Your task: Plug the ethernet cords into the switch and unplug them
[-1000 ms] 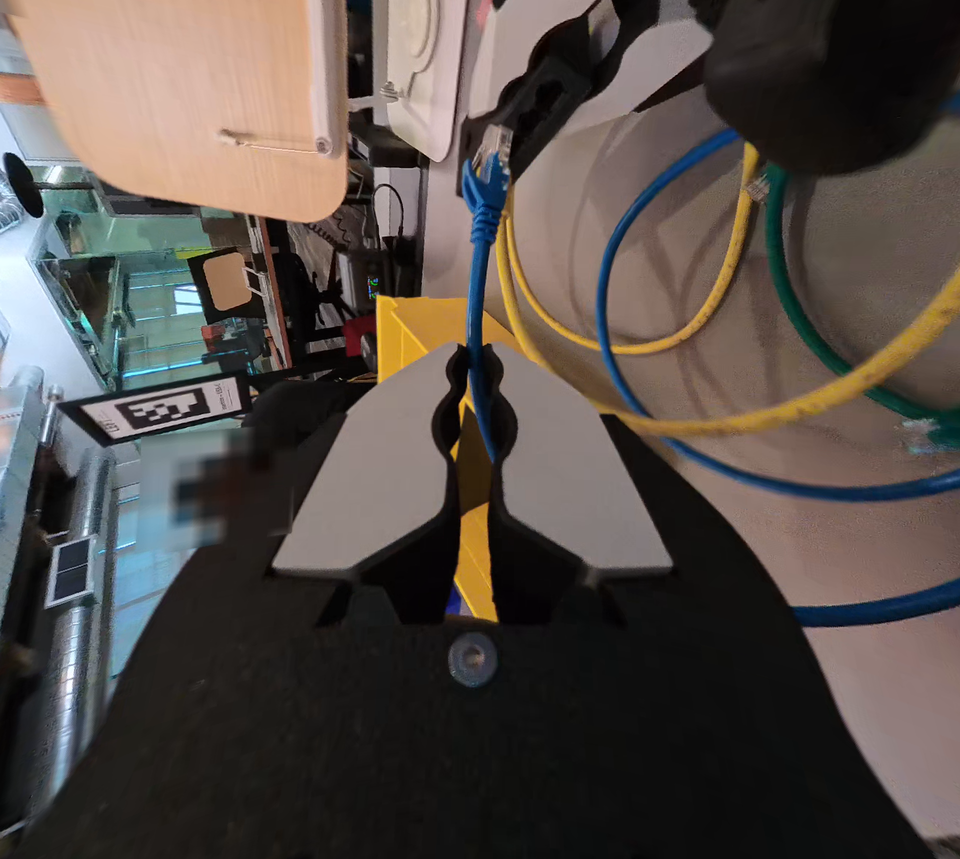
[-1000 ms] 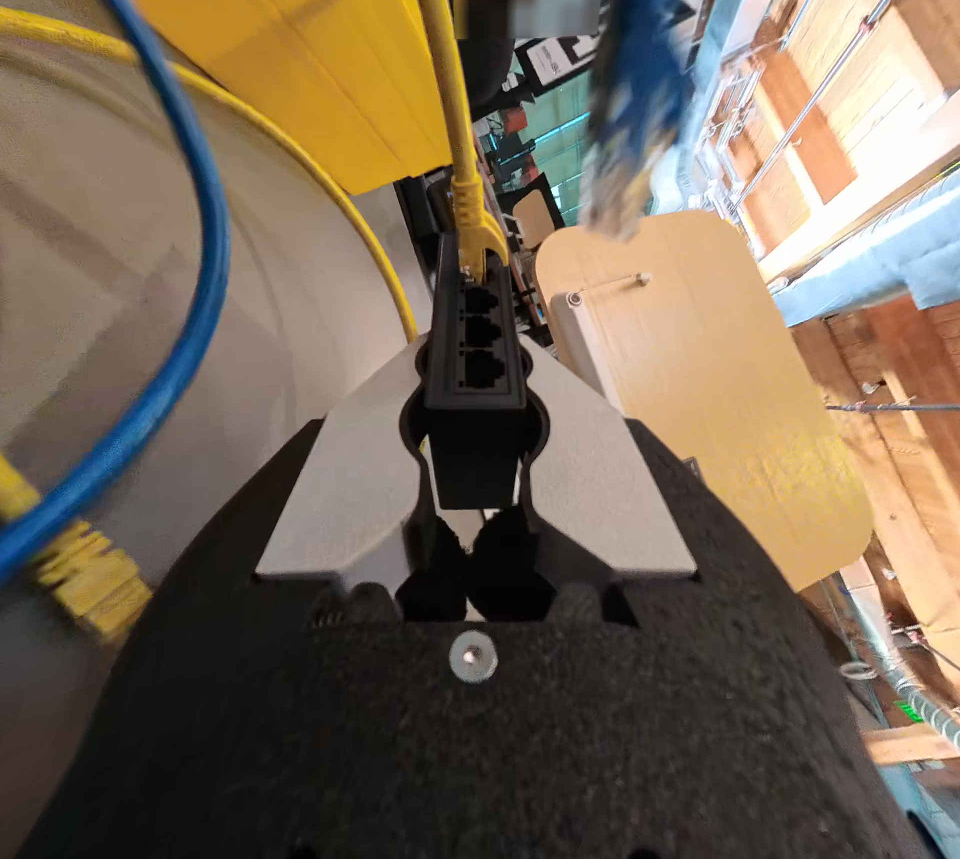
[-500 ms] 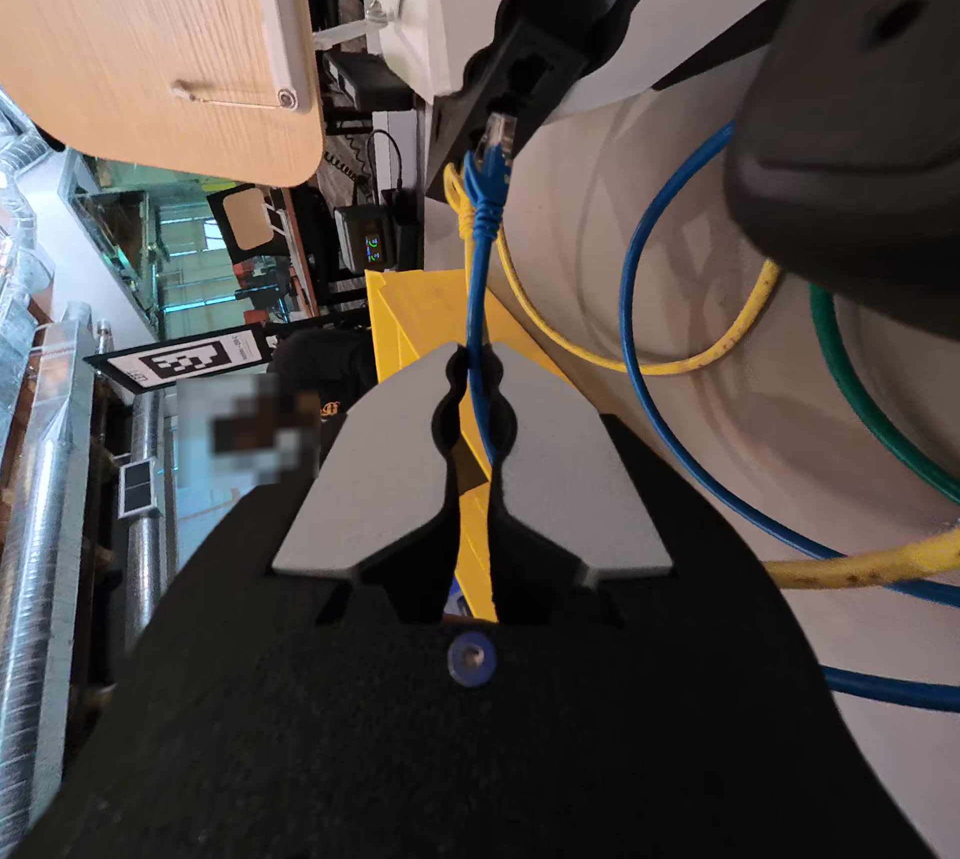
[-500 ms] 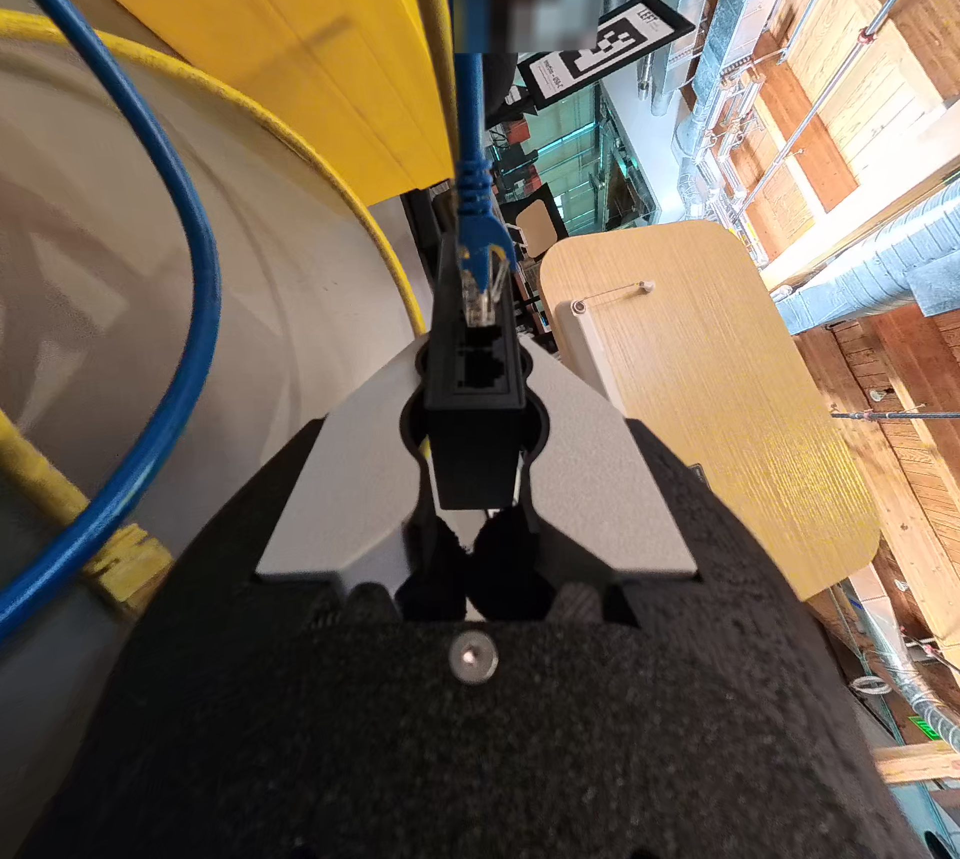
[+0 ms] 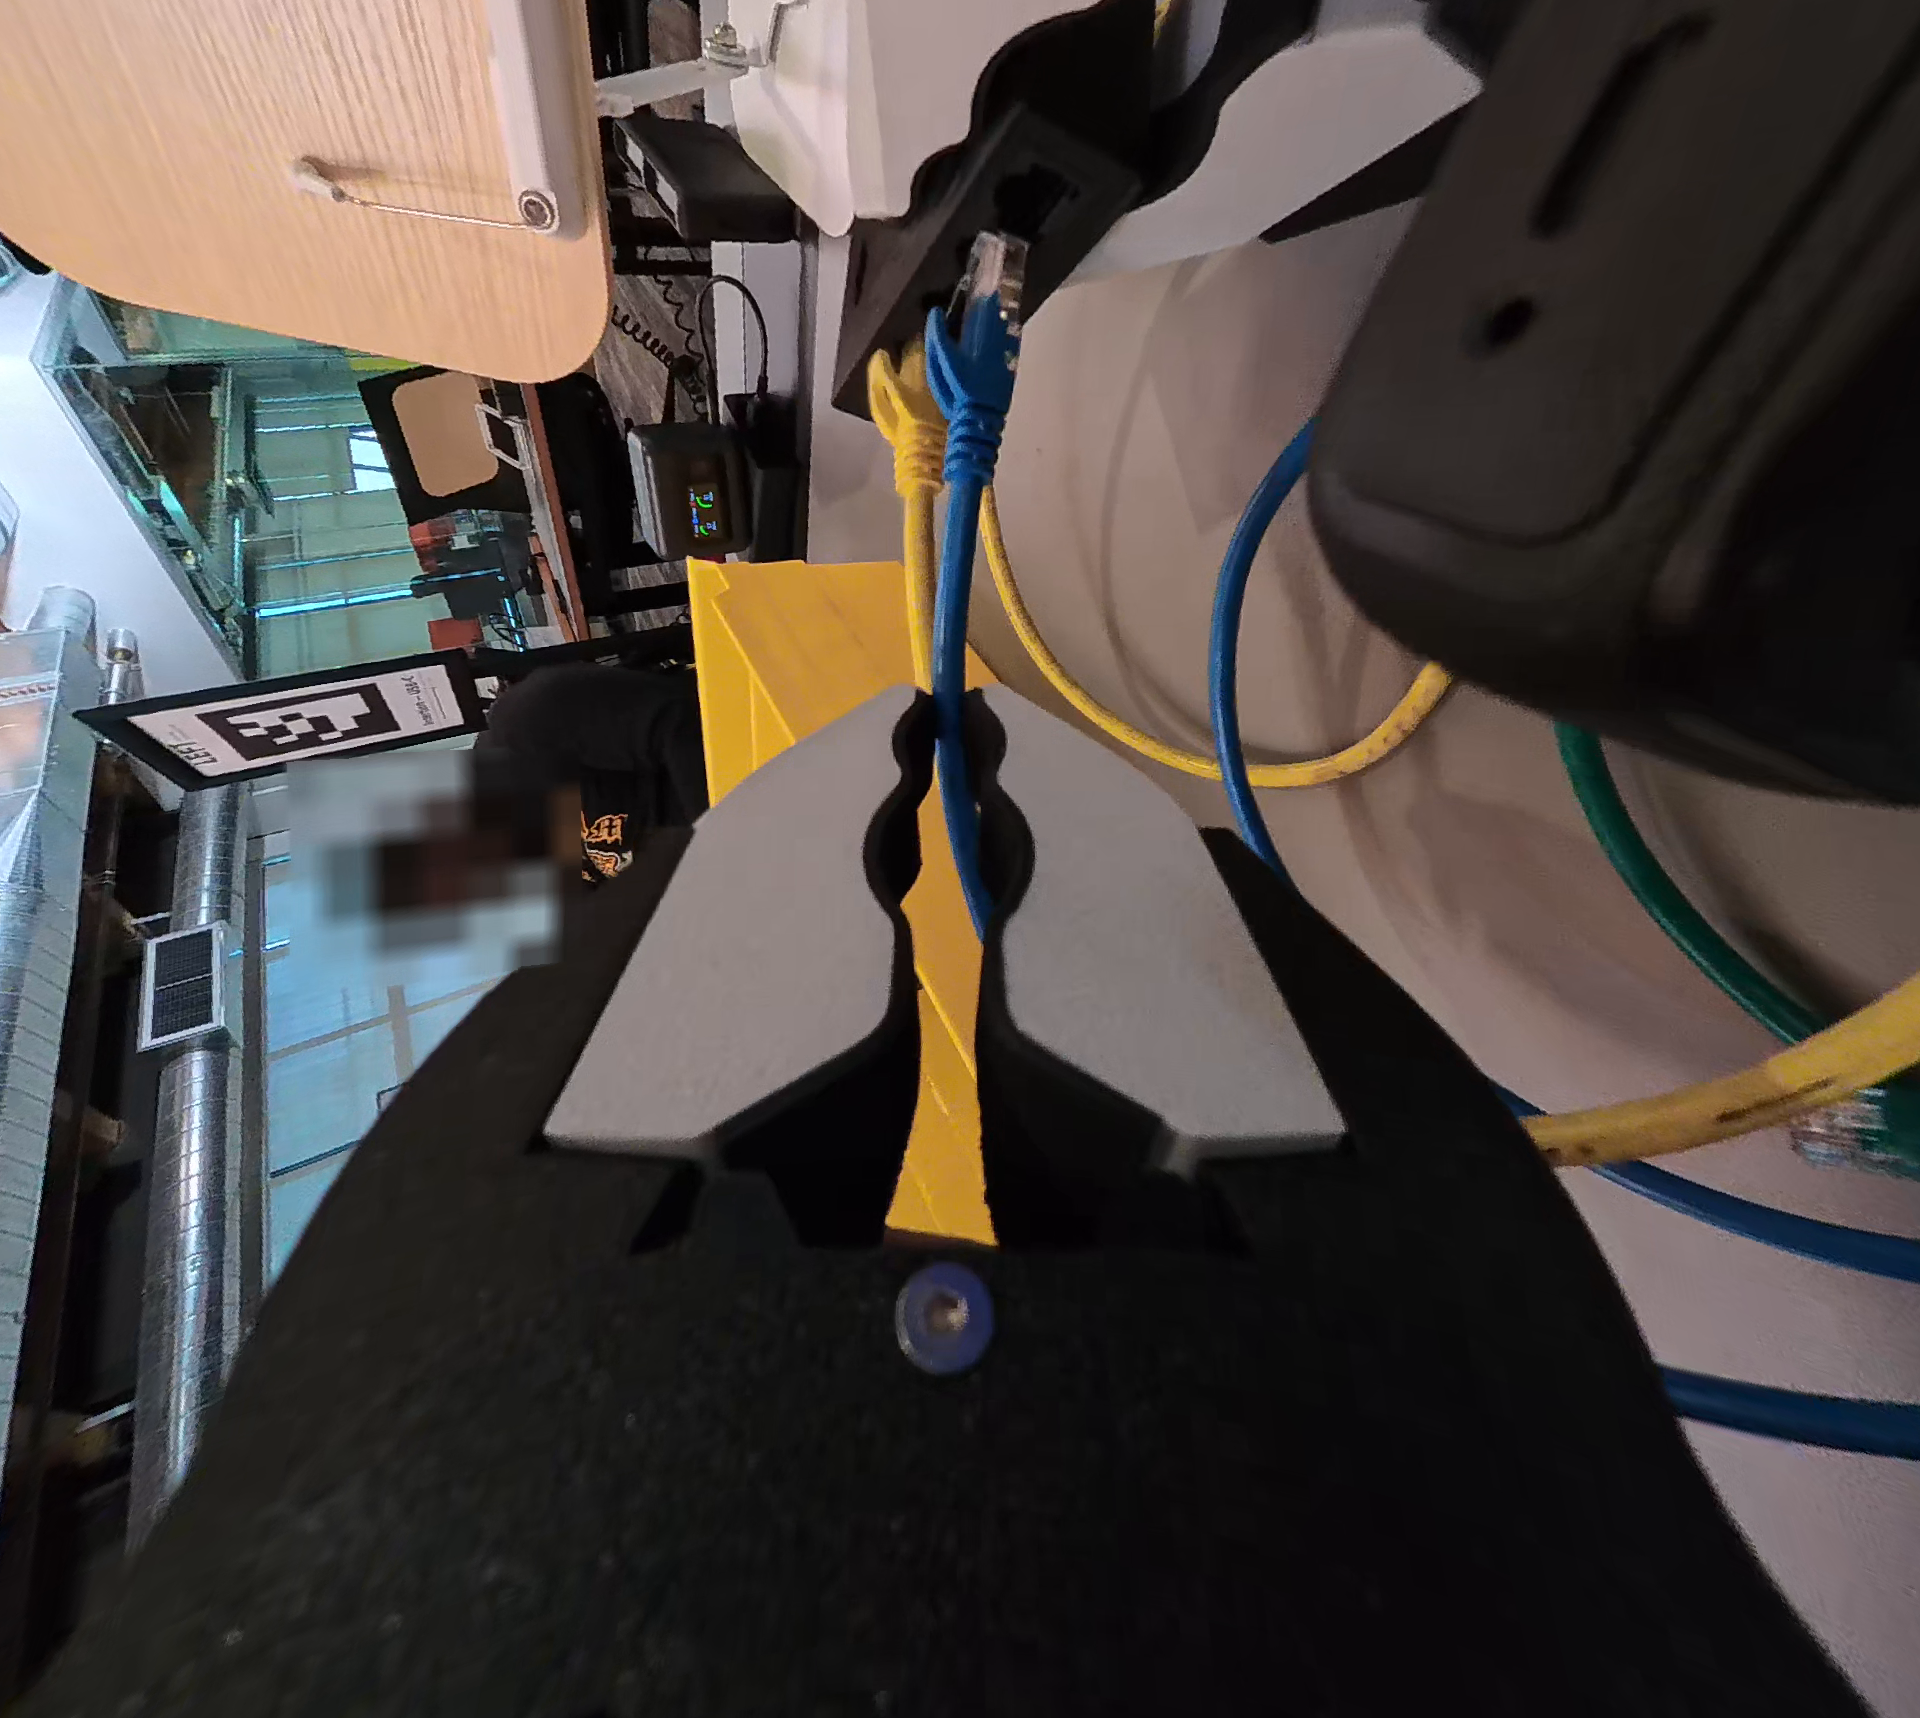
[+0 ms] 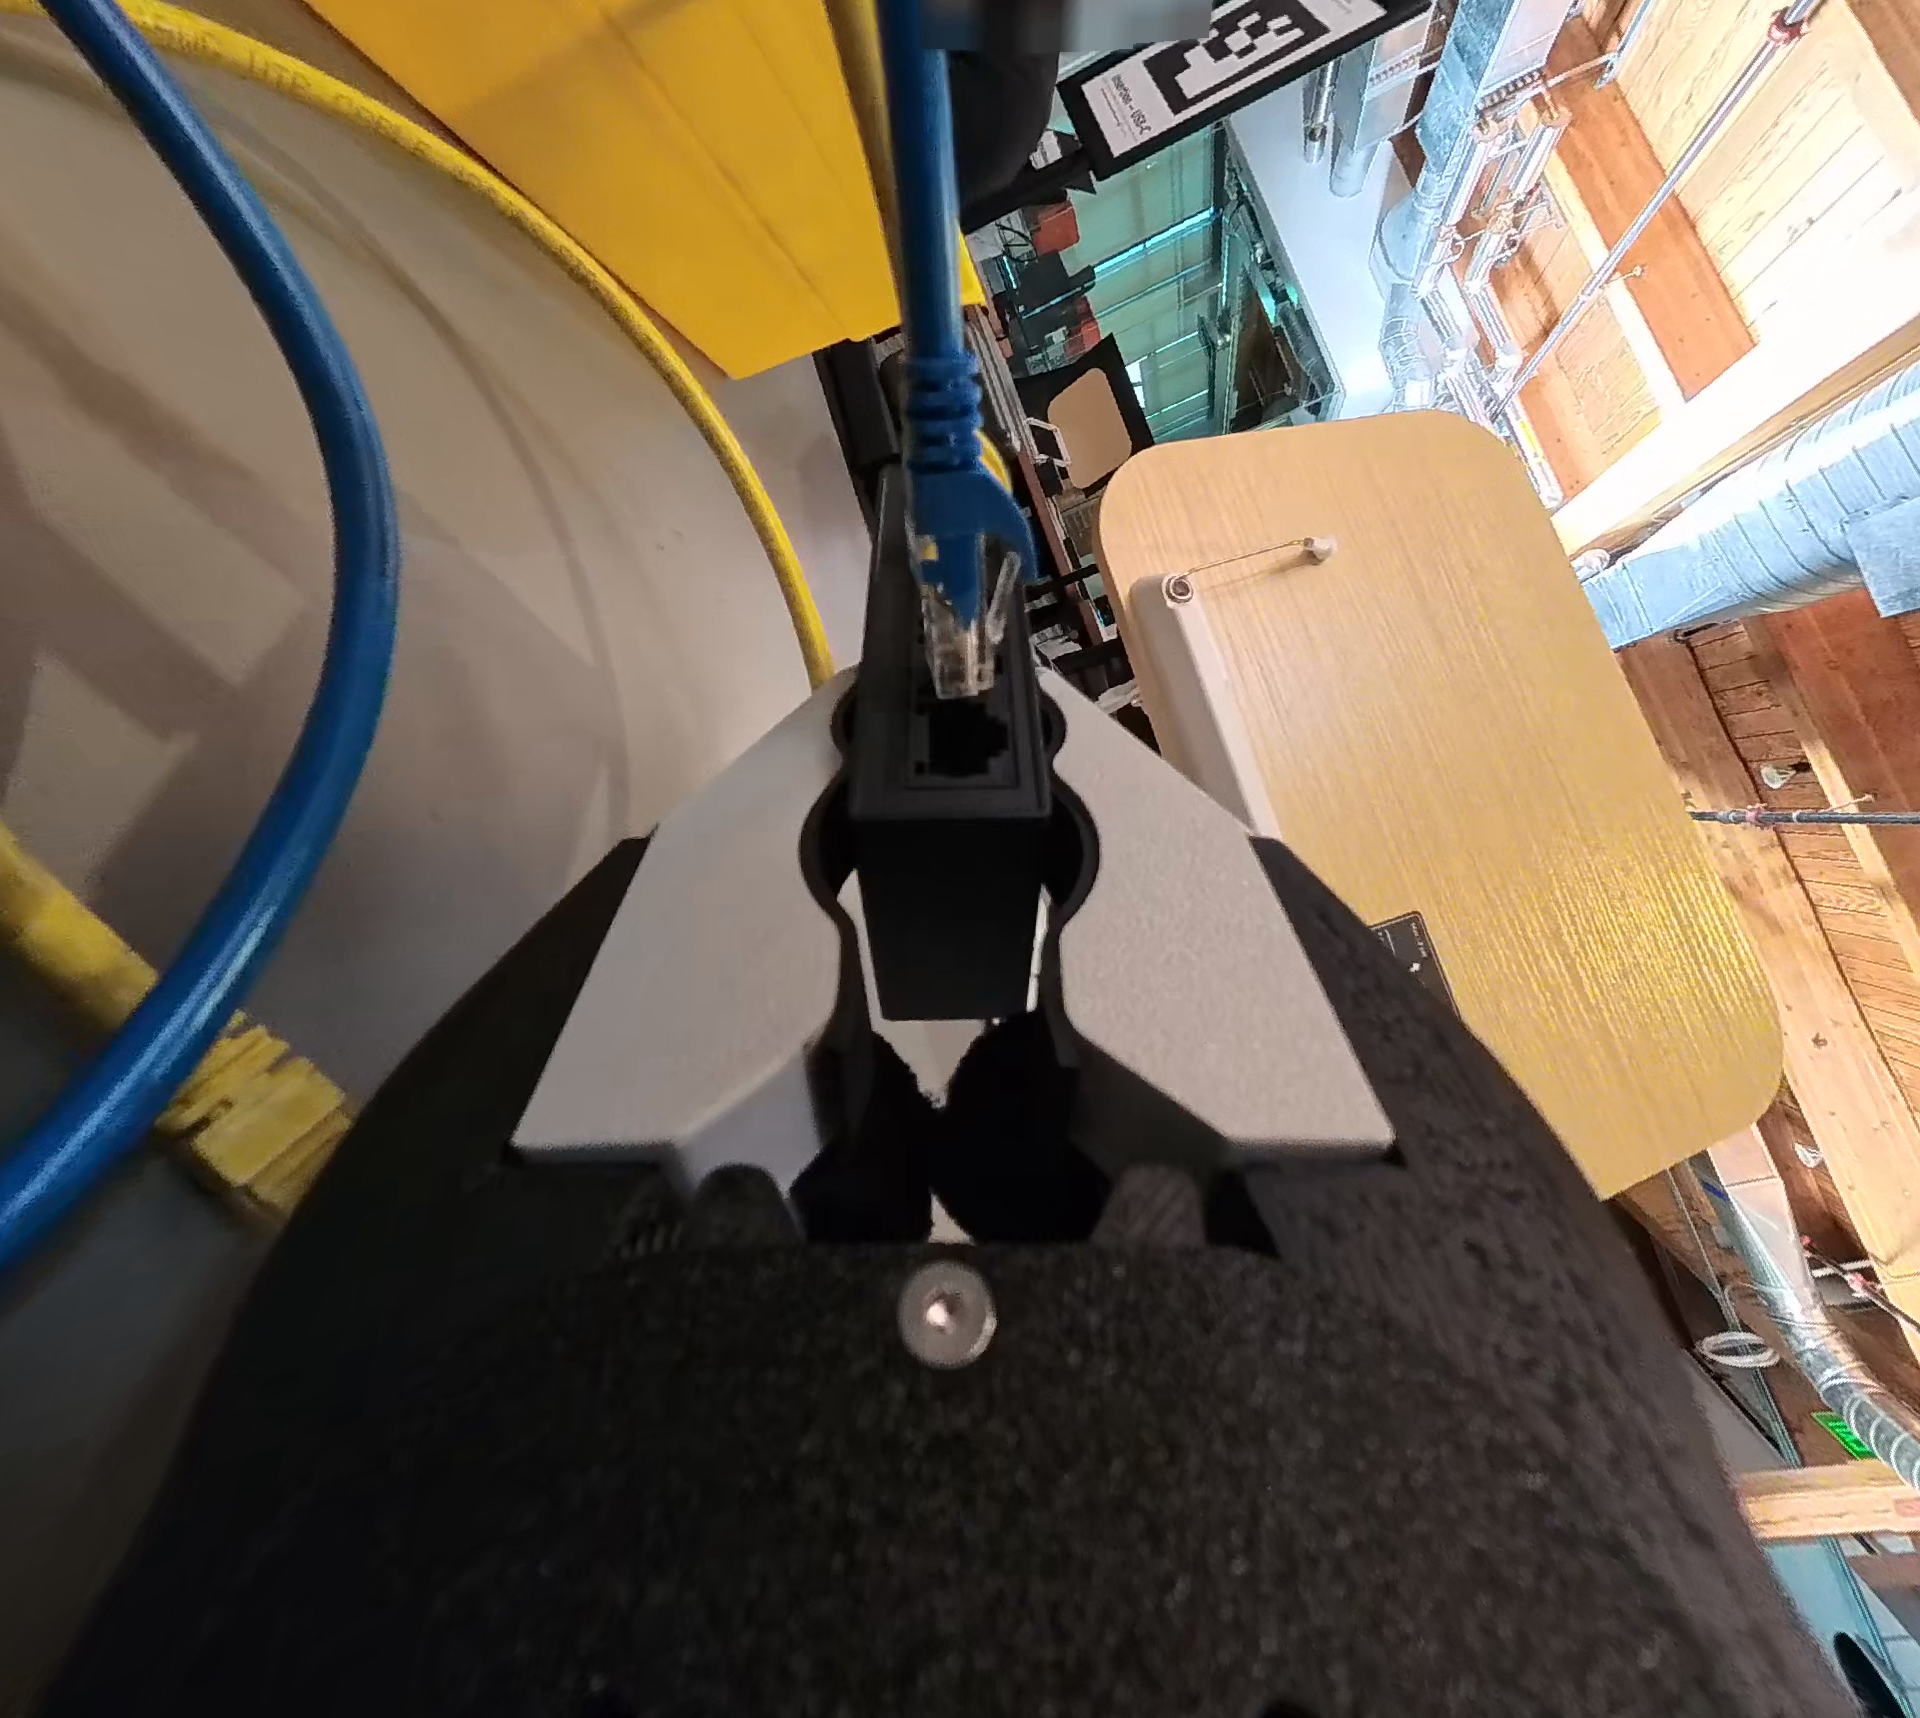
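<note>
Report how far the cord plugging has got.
Done: a yellow cord looks seated in the switch, which the right gripper holds. In hand: the left gripper pinches the blue cord, its clear plug at a port, not seated. Left: seating it, the green cord on the table, all unplugging.

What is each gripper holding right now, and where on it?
The left gripper pinches the blue cord on its cable, a little behind the plug. The right gripper clamps the black switch by its two sides, near one end.
</note>
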A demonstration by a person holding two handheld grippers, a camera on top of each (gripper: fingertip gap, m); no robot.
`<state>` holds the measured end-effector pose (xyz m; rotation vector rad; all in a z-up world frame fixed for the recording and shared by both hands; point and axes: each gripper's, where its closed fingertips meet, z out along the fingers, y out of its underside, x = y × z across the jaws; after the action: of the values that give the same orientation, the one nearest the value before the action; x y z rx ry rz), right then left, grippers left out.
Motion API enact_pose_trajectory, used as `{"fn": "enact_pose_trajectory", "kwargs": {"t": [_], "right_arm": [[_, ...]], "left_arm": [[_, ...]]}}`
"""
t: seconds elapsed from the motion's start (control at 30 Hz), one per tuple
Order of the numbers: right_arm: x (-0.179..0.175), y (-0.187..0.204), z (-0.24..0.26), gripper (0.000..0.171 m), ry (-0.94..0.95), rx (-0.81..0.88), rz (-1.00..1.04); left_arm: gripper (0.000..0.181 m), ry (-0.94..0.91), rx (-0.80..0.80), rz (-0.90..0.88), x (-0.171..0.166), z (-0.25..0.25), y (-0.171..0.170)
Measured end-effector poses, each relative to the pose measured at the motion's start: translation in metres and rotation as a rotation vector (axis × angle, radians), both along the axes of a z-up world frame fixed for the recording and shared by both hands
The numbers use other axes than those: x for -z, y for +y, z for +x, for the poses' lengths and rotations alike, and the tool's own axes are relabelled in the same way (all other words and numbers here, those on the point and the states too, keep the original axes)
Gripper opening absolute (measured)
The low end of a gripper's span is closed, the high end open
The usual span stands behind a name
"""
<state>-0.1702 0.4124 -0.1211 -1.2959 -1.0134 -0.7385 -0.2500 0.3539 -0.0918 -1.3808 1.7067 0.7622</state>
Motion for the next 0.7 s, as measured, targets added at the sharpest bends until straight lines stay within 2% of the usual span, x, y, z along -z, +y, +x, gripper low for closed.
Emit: {"fn": "enact_pose_trajectory", "kwargs": {"t": [0.27,0.43,0.7], "right_arm": [[0.002,0.000,-0.003,0.026,-0.010,-0.004,-0.006],[0.002,0.000,0.001,0.026,0.003,0.007,-0.011],[-0.010,-0.003,0.003,0.026,0.005,0.000,0.054]], "left_arm": [[0.005,0.022,-0.028,0.013,0.001,-0.002,0.004],[0.005,-0.031,-0.009,-0.039,0.000,0.005,-0.001],[0.005,-0.352,-0.008,-0.406,0.004,0.013,-0.013]]}}
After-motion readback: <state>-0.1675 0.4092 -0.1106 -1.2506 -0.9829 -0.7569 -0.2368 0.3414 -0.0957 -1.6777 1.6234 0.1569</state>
